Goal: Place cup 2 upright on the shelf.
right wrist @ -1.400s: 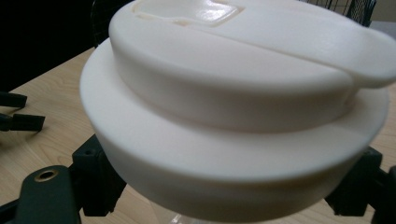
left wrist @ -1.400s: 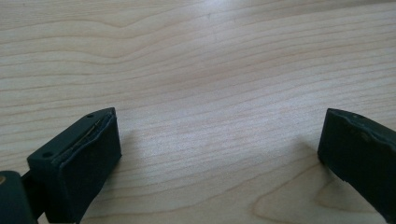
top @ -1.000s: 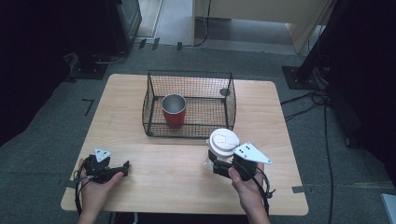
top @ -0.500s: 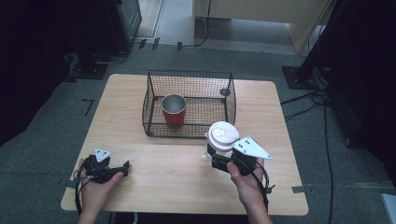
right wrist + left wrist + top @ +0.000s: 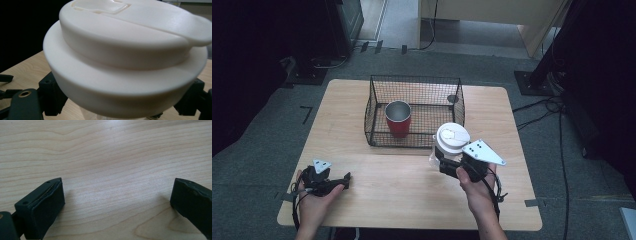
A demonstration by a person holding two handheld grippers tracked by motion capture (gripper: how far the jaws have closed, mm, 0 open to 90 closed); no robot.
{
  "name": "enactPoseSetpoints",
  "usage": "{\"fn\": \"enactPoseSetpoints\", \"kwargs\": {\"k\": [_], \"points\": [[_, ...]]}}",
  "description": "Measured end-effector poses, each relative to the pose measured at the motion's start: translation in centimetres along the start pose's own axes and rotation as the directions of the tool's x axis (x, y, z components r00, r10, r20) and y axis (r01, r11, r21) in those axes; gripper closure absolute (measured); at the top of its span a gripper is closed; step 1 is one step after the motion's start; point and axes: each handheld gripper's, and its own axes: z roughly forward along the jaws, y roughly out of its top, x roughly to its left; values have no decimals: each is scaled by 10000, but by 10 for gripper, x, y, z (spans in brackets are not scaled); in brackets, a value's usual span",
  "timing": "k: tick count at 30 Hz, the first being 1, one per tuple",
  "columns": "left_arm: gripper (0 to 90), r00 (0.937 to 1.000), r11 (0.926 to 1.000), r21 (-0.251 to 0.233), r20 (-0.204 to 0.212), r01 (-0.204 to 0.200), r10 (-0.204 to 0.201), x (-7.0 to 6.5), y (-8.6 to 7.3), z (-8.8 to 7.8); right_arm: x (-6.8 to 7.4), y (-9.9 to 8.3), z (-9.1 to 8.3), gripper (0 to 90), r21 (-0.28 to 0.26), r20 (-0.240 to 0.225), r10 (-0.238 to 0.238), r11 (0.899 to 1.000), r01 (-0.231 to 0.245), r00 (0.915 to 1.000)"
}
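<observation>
A clear cup with a white lid (image 5: pixel 452 139) hangs above the wooden table (image 5: pixel 362 102), just in front of the wire basket's right front corner. My right gripper (image 5: pixel 443 162) is shut on the cup below its lid. Seen from the right gripper view, the white lid (image 5: pixel 125 50) looms close, with a black jaw at either side of the cup. A red cup (image 5: pixel 398 119) stands upright inside the black wire basket (image 5: pixel 377 90). My left gripper (image 5: pixel 343 181) rests low at the table's front left; the left gripper view has its jaws wide apart over bare wood, open (image 5: pixel 117 202).
A small dark round thing (image 5: pixel 453 98) lies in the basket's far right corner. Dark stands and cables sit on the grey floor around the table. Bare wood stretches between my two hands.
My right gripper has lifted the lidded cup higher and a little toward the basket. The left gripper has stayed where it was.
</observation>
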Motion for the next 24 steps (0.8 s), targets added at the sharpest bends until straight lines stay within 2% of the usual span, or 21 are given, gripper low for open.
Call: {"fn": "enactPoseSetpoints", "kwargs": {"k": [17, 24], "points": [[0, 10000, 10000, 1, 24, -20, 20, 0, 0, 0, -4, 25, 4, 164, -499, 336, -221, 9985, 237, 9992], [0, 10000, 10000, 8, 27, -23, 23, 0, 0, 0, -12, 37, 4, 164, -758, 578, -175, 9969, 218, 9982]]}}
